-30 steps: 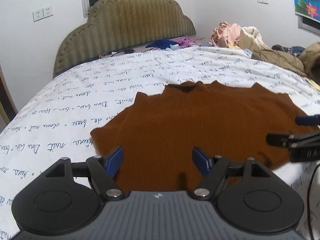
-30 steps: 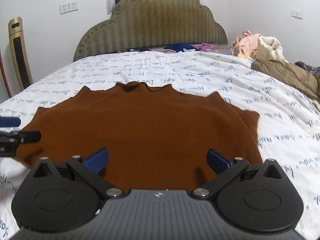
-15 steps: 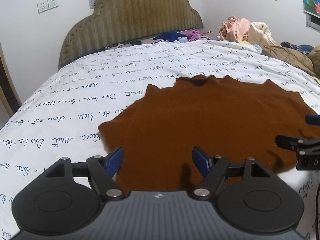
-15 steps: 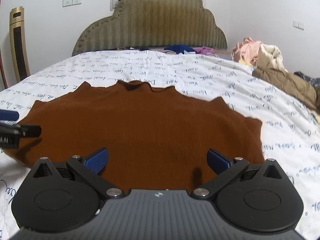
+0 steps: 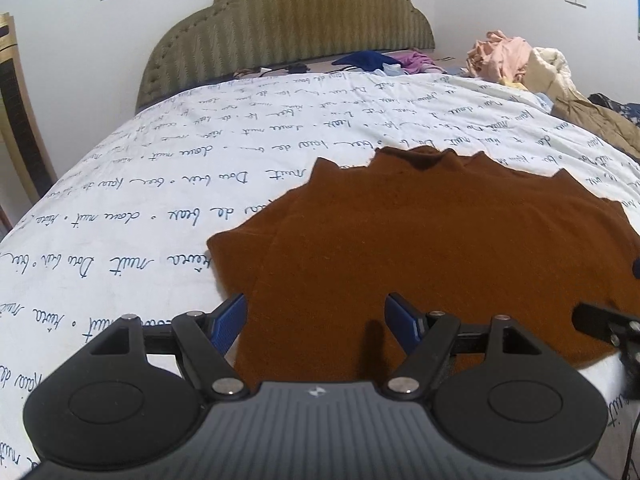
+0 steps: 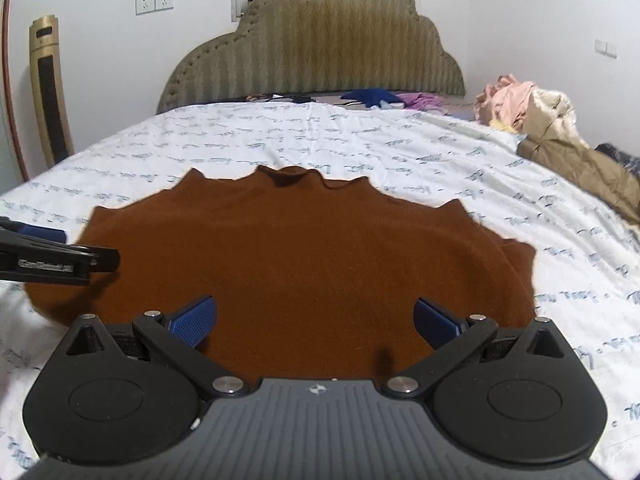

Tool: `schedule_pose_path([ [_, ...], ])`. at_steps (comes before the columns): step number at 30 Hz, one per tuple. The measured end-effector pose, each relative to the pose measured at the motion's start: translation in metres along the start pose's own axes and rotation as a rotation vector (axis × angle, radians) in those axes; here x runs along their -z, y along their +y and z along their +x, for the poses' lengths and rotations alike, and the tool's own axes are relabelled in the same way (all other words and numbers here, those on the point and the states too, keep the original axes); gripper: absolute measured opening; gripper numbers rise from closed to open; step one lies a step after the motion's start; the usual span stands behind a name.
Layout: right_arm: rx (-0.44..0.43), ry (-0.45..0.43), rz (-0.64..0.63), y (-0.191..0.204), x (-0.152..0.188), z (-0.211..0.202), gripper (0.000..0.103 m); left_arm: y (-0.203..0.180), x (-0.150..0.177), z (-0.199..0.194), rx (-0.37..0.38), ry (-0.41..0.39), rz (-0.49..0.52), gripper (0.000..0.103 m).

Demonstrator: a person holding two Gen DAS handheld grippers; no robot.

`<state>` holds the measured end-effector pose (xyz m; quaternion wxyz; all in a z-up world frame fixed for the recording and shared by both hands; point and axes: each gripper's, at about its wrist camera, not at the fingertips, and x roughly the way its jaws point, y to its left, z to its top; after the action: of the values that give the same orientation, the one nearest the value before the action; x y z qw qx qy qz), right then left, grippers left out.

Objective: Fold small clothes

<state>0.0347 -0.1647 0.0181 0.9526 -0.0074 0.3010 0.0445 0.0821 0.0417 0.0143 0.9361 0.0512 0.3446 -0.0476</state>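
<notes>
The left claw [image 5: 316, 316] hangs with its blue-padded fingers [image 5: 229, 320] spread wide and nothing between them, low over the near left part of a brown garment [image 5: 432, 256]. The right claw [image 6: 314, 318] is likewise spread wide and empty, its blue pads [image 6: 192, 320] poised above the garment's near edge toward the right side. Each claw's tip shows at the border of the other's view: the right one pokes in at the right edge of the left wrist view, the left one at the left edge of the right wrist view, both over the brown cloth.

The brown garment lies spread flat on the bed [image 5: 160, 208], its neckline pointing toward the headboard [image 6: 312, 40] and its outline wavy at the far edge. Whether either claw touches the cloth cannot be told. The bed's white cover carries lines of blue handwriting. Near the headboard lie small blue and purple clothes [image 6: 384, 98]. On the far right side of the bed sits a heap of pink and cream laundry [image 5: 516, 60], with a tan coat [image 6: 580, 168] just beside it. A gold tower fan [image 6: 50, 88] stands by the wall on the left.
</notes>
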Motion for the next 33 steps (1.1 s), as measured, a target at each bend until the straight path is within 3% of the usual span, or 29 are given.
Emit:
schedule_pose_path([
  [7, -0.208, 0.019, 0.094, 0.002, -0.009, -0.017, 0.103, 0.008, -0.004, 0.002, -0.033, 0.010, 0.004, 0.076],
  [20, -0.092, -0.016, -0.080, 0.030, -0.008, -0.023, 0.103, 0.019, -0.004, 0.003, -0.072, 0.018, 0.016, 0.076],
  [24, -0.070, -0.044, -0.208, 0.047, -0.004, -0.029, 0.103, 0.042, -0.017, 0.007, -0.071, 0.015, -0.002, 0.076],
  [30, 0.028, -0.083, -0.536, 0.098, 0.011, -0.029, 0.103, 0.091, -0.046, 0.043, 0.064, 0.108, -0.048, 0.076],
  [33, 0.039, -0.092, -0.678, 0.127, 0.025, -0.026, 0.103, 0.111, -0.056, 0.070, 0.173, 0.162, -0.092, 0.076],
])
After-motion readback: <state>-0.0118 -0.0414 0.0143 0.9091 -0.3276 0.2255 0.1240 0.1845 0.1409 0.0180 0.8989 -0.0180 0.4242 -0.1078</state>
